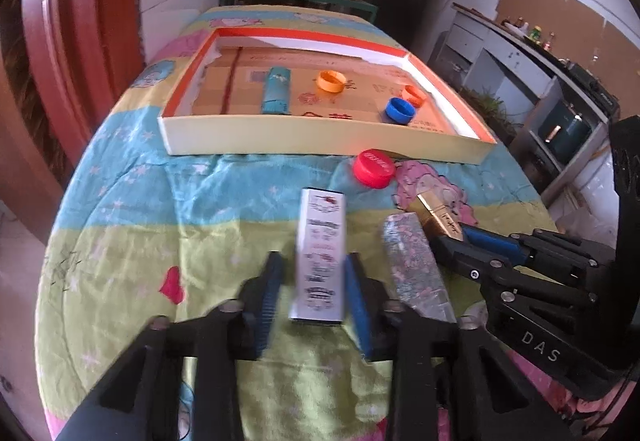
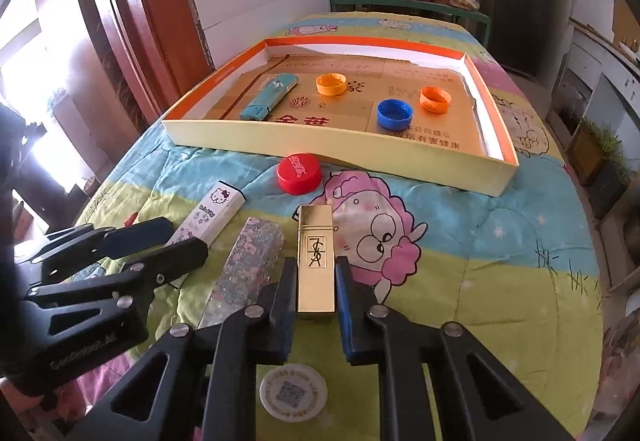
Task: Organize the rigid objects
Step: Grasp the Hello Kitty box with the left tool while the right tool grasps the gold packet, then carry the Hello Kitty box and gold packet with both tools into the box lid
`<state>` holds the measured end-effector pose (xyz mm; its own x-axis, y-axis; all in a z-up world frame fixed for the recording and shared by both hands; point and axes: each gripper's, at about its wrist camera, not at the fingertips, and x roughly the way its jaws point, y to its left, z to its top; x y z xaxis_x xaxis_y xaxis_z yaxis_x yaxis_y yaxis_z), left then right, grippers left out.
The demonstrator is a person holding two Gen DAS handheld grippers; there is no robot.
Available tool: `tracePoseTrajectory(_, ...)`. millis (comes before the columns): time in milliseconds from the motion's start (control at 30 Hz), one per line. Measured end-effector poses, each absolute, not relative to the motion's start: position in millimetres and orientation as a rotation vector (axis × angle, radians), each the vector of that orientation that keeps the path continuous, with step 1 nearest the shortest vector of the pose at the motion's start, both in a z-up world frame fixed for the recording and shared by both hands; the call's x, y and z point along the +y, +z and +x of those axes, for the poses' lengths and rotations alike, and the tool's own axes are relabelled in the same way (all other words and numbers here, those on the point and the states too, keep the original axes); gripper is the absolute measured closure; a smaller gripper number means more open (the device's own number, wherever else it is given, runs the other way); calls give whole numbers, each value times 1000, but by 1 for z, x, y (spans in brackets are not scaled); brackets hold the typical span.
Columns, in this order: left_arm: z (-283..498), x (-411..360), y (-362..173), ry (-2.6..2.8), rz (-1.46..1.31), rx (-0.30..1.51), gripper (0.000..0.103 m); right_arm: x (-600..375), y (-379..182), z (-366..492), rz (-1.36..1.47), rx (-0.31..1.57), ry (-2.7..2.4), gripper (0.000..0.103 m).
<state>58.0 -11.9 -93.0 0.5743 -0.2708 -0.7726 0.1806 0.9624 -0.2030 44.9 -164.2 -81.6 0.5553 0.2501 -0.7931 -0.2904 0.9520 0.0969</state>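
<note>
Fingers (image 1: 276, 281) of the left gripper (image 1: 314, 295) had narrowed around the white cartoon-printed lighter (image 1: 319, 253), their blue pads flanking its near half; whether both pads pressed on it was not clear, since the left one seemed to stand just off its side. Likewise, the fingers (image 2: 346, 305) of the right gripper (image 2: 316, 301) bracketed the gold lighter (image 2: 315, 257), close to its sides at the near end, with firm contact hard to confirm. Each lighter's long axis ran straight away from its own gripper, along the line of the fingers and toward the tray, so each hand had its own piece directly ahead and neither needed to cross over. Between the two lay a glittery floral lighter (image 2: 250, 269), roughly parallel, untouched and about equally near either hand. All three rested on the cartoon quilt (image 2: 500, 241) covering the counter. Farther out, a red bottle cap (image 2: 299, 174) sat just before the near wall of the shallow cardboard tray (image 2: 320, 153). Inside the tray lay a teal lighter (image 2: 269, 97), a yellow-orange cap (image 2: 331, 84), a blue cap (image 2: 395, 114) and an orange cap (image 2: 435, 99). Judging by that, the lighters probably belonged beside the teal one, a lift and forward carry away.
</note>
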Motion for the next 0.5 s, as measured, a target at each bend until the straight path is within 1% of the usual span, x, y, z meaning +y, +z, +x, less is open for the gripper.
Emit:
tracePoseTrajectory(200, 65, -16, -94, -278, -87, 911, 77, -170, -78, 42, -28, 924, 318, 85)
tracePoseTrajectory(500, 71, -10, -92, -305, -156, 911, 77, -179, -73, 40, 1, 912, 317, 85)
